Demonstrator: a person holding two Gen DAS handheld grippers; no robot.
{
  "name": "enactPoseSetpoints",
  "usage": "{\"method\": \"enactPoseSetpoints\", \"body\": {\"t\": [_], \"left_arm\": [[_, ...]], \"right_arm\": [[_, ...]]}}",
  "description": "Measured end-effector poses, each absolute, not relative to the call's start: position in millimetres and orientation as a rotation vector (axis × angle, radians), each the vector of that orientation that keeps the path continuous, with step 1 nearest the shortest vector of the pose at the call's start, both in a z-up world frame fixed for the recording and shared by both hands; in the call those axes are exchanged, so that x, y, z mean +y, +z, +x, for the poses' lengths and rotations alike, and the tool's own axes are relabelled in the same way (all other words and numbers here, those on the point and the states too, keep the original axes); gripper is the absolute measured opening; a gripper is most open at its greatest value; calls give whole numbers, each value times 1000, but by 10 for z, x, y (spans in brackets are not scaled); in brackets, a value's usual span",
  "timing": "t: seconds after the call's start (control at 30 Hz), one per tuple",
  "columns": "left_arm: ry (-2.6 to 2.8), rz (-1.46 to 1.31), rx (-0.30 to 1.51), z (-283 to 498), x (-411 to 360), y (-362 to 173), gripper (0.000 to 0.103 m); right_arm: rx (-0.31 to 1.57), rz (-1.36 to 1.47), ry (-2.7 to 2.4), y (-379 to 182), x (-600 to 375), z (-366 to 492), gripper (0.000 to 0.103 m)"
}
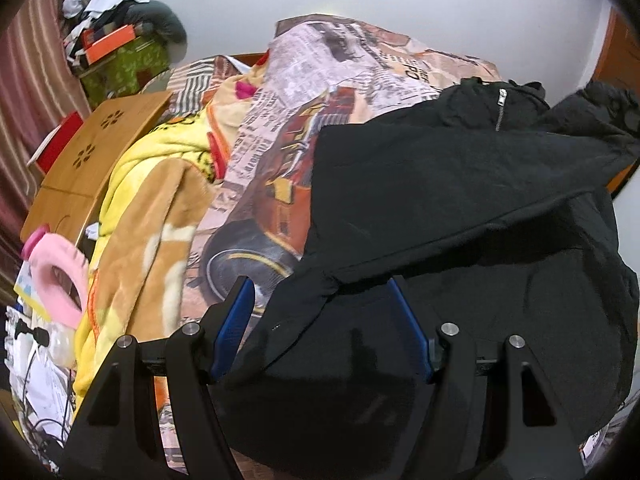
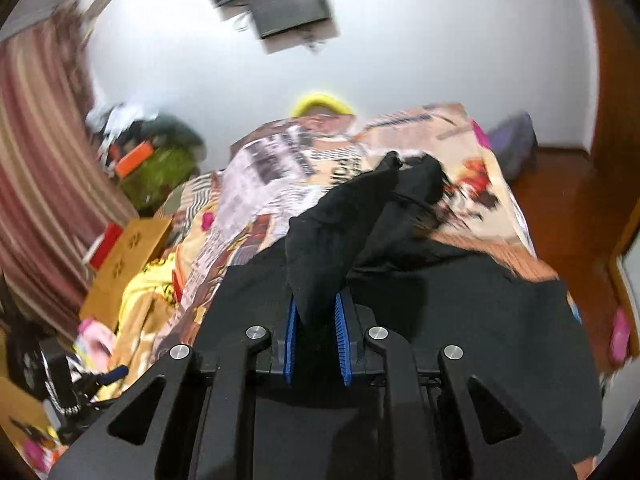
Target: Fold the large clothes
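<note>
On the bed (image 1: 256,184), over the printed car-and-newsprint cover, lies the black garment (image 1: 460,200), zipper (image 1: 500,110) at its far end. All places below are given relative to this garment.

Left gripper (image 1: 320,288): jaws spread wide, released. Black cloth lies between the blue pads (image 1: 232,332), but nothing is pinched.

Right gripper (image 2: 316,312): jaws clenched on a raised fold of the black garment, which rises from between the pads toward the garment's far end. This view is motion-blurred, so the edges are uncertain.

Risks (judgement):
- Only one side is held. If the right pulls while the left stays released, the garment may drag or skew across the cover rather than crease cleanly.
- The right grip looks like a bunched ridge, possibly several layers; the fold line could come out crooked, or the cloth could slip free.
- Black on black: seams and hem are hard to read, so the left may close on the wrong layer.

Surroundings: left of the garment, a yellow blanket (image 1: 152,184) heaped beside it; further left, a wooden lap tray (image 1: 92,152) and a pink ring cushion (image 1: 64,276). The heap limits room to spread the garment leftward. Right of the garment, wooden floor (image 2: 568,208).
</note>
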State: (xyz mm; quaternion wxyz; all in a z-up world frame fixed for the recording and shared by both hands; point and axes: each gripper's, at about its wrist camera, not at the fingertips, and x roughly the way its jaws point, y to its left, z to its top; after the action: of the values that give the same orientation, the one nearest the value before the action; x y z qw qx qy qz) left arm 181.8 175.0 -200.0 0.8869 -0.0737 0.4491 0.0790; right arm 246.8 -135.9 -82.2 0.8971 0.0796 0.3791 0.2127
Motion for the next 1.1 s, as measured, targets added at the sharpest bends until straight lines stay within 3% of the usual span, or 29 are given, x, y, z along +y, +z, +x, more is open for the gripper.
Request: {"method": "enactPoseSetpoints", "body": {"t": [0.43,0.9,1.0,1.07,1.1], "left_arm": [[121,-79,961,1897,1355,-2012,67],[53,-25,933,1968,892,-1791,67],[33,-17,907,2006,765,-1677,67],[21,-8,890,2033,683,-1612,67],[14,-3,880,2050,635,-1575,67]], "right_arm": [[1010,227,340,-1556,-1962,2328,16],[971,76,244,-1487,-2344,2112,19],[940,118,218,-1377,-2530,2065,29],[917,134,195,-1308,-2614,2029,46],[894,144,176,-1255,-2707,1998,49]]}}
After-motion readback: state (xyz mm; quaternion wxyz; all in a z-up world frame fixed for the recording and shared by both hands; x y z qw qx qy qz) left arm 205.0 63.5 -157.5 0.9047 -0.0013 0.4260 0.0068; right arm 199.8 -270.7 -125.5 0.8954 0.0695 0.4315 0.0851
